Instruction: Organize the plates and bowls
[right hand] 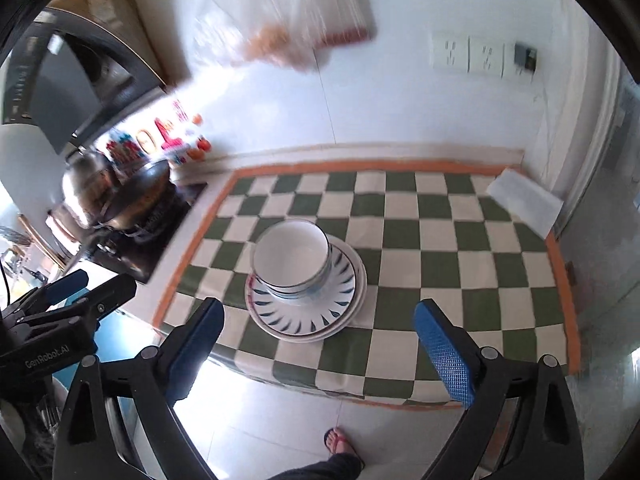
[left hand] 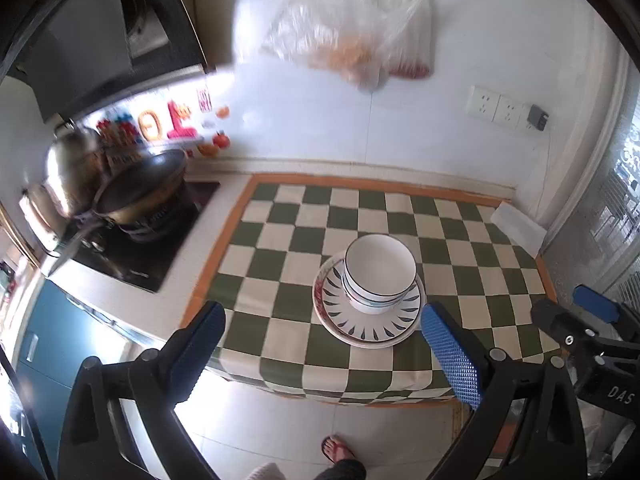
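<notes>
White bowls with dark rims [left hand: 379, 274] [right hand: 291, 261] sit nested on a stack of plates [left hand: 368, 328] [right hand: 312, 320] with blue leaf marks. The stack stands near the front edge of a green-and-white checked cloth [left hand: 460, 240] [right hand: 440, 248]. My left gripper [left hand: 324, 350] is open and empty, held above and in front of the stack. My right gripper [right hand: 320, 344] is open and empty, also above and in front of the stack. The right gripper also shows at the right edge of the left wrist view [left hand: 592, 320]. The left gripper shows at the left edge of the right wrist view [right hand: 64, 304].
A stove with a dark wok [left hand: 140, 188] [right hand: 132, 196] and a steel pot [left hand: 72, 164] stands left of the cloth. A white folded cloth [left hand: 520, 226] [right hand: 524, 202] lies at the back right. A plastic bag [left hand: 352, 32] hangs on the wall. A sandalled foot [left hand: 338, 448] is on the floor below.
</notes>
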{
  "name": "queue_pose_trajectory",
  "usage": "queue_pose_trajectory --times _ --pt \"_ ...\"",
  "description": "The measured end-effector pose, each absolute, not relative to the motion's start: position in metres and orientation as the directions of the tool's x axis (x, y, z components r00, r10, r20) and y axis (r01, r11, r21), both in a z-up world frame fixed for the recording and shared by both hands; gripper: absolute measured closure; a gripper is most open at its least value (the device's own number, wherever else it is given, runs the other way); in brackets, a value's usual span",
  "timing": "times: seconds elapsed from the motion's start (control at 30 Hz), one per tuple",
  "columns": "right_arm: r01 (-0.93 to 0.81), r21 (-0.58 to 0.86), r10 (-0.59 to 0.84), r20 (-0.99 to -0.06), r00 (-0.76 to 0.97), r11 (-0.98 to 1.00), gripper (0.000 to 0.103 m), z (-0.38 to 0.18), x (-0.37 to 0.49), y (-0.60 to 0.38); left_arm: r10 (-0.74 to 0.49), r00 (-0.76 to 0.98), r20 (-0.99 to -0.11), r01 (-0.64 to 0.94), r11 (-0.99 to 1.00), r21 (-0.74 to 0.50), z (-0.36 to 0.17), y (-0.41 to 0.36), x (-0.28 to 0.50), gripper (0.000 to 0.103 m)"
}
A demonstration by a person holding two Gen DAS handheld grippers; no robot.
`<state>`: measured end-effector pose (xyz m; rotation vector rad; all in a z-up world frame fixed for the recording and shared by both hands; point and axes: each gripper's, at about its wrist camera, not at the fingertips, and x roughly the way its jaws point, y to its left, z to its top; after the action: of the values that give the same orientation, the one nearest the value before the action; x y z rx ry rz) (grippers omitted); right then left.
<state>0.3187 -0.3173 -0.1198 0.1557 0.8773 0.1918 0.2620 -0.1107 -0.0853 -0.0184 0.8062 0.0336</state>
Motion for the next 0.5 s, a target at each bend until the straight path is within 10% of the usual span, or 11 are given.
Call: queue_pose_trajectory --times 0.5 --pt "-0.087 0.153 0.161 -0.579 0.799 0.984 0.005 0.013 0.095 -0.311 0.033 0.79 -0.612 -0.04 0.999 0.002 -0.005 -0.098 0.081 0.003"
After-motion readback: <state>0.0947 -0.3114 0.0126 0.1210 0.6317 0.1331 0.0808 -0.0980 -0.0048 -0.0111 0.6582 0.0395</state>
